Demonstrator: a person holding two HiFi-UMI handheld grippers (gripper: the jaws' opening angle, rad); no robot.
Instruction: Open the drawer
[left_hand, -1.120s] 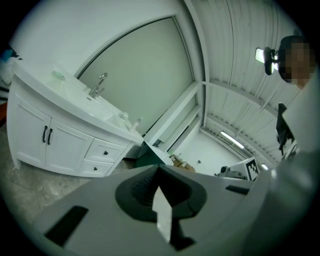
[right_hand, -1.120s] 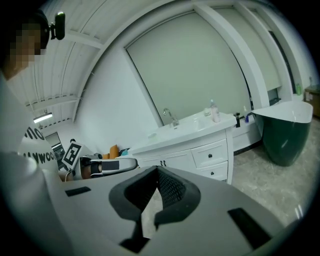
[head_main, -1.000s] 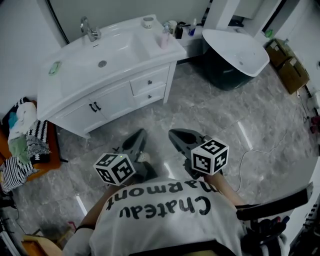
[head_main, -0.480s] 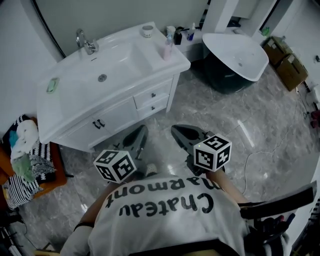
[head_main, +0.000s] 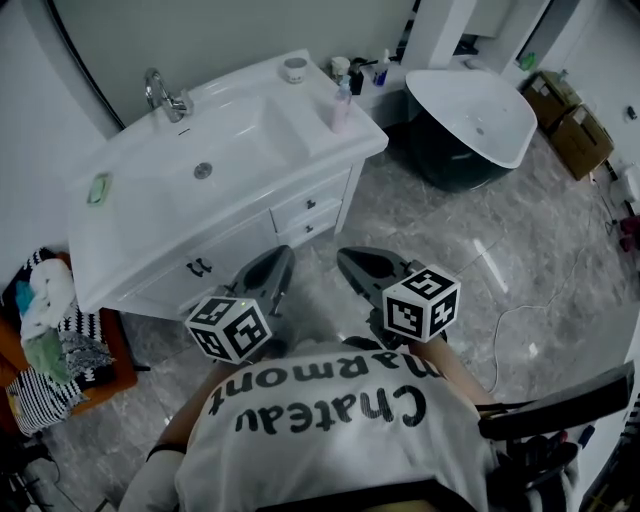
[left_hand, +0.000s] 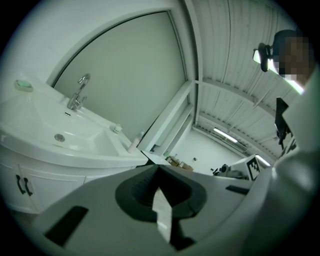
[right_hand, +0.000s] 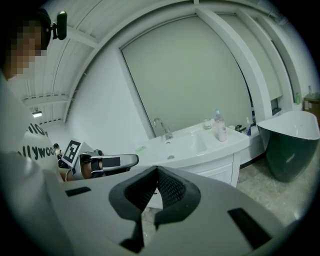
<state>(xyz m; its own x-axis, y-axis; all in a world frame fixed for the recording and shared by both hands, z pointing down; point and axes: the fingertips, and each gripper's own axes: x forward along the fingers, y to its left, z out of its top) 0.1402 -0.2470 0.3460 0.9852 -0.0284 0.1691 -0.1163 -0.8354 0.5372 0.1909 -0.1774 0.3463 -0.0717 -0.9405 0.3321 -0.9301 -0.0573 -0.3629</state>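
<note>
A white vanity (head_main: 120, 230) with a sink stands ahead. Two small drawers (head_main: 308, 212) are stacked under its right end, each with a dark knob, both closed. Beside them are cabinet doors with dark handles (head_main: 199, 267). My left gripper (head_main: 263, 276) is shut and empty, held above the floor just in front of the cabinet doors. My right gripper (head_main: 364, 271) is shut with nothing in it, level with the left one and a short way from the drawers. The right gripper view shows the vanity front (right_hand: 220, 171) beyond the closed tips (right_hand: 156, 171); the left gripper view shows the door handles (left_hand: 22, 185).
A faucet (head_main: 160, 92), a pink bottle (head_main: 342, 105) and small jars sit on the counter. A dark tub with a white rim (head_main: 470, 115) stands to the right, with cardboard boxes (head_main: 565, 115) beyond. Clothes lie on an orange stand (head_main: 45, 330) at the left. A cable (head_main: 510, 320) runs over the marble floor.
Both grippers and the person have moved closer to the vanity, which now lies nearer and lower in the head view. Both pairs of jaws stay shut.
</note>
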